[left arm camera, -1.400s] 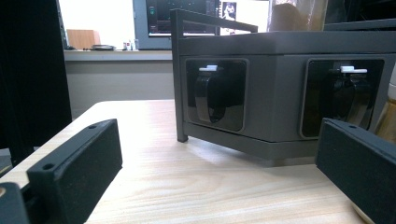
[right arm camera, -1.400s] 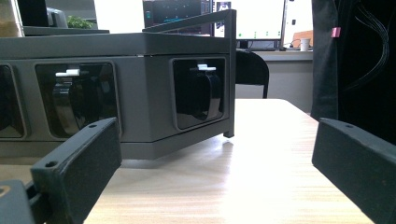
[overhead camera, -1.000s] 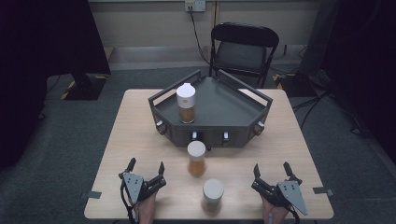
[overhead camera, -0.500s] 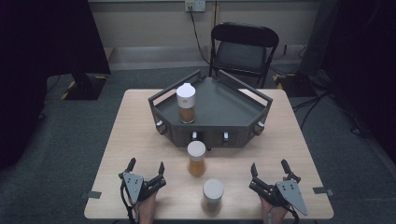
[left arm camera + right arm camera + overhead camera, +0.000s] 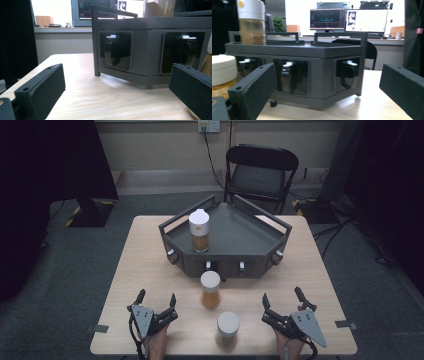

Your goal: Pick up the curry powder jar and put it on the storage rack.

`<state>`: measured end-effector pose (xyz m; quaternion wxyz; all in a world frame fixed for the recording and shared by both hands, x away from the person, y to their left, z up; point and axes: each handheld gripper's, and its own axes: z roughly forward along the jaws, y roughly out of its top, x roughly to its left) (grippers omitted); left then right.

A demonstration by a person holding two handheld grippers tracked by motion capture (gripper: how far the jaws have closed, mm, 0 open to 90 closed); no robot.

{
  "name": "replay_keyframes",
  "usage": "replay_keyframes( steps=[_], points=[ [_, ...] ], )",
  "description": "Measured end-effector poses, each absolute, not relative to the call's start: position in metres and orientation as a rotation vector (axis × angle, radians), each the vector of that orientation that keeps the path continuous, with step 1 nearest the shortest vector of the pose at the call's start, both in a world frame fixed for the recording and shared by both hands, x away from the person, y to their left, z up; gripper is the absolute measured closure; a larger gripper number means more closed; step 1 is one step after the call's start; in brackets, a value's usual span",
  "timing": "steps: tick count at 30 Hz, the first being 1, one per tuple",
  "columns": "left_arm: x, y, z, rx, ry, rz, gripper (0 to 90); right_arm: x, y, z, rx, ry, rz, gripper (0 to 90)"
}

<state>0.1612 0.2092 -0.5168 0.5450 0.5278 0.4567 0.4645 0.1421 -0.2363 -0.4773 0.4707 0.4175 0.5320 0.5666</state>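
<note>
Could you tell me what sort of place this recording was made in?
Probably a lab or office workroom: a wooden table on grey carpet, a folding chair behind it, and computer monitors on a desk along the far wall.

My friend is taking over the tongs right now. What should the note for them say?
Left tongs: open, holding nothing, low over the near left of the table.
Right tongs: open, holding nothing, low over the near right.
One jar with a white lid stands upright on the dark tray at the far side of the table.
A second jar stands on the table just in front of the tray; a third jar stands near the front edge, between the tongs.
Done, it seems: one jar on the tray.
Left, probably: the two jars on the table, neither touched yet.
</note>
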Motion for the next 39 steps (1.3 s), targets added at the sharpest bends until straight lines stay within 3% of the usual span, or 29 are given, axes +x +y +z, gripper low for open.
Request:
replay_keyframes(
  steps=[20, 39],
  points=[
    [0.161, 0.209, -0.517, 1.252, 1.085, 1.104, 0.3, 0.164, -0.234, -0.457, 0.913, 1.389, 1.500, 0.5],
    [0.161, 0.209, -0.517, 1.251, 1.086, 1.104, 0.3, 0.211, -0.220, -0.438, 0.829, 1.529, 1.582, 4.3]
  ],
)
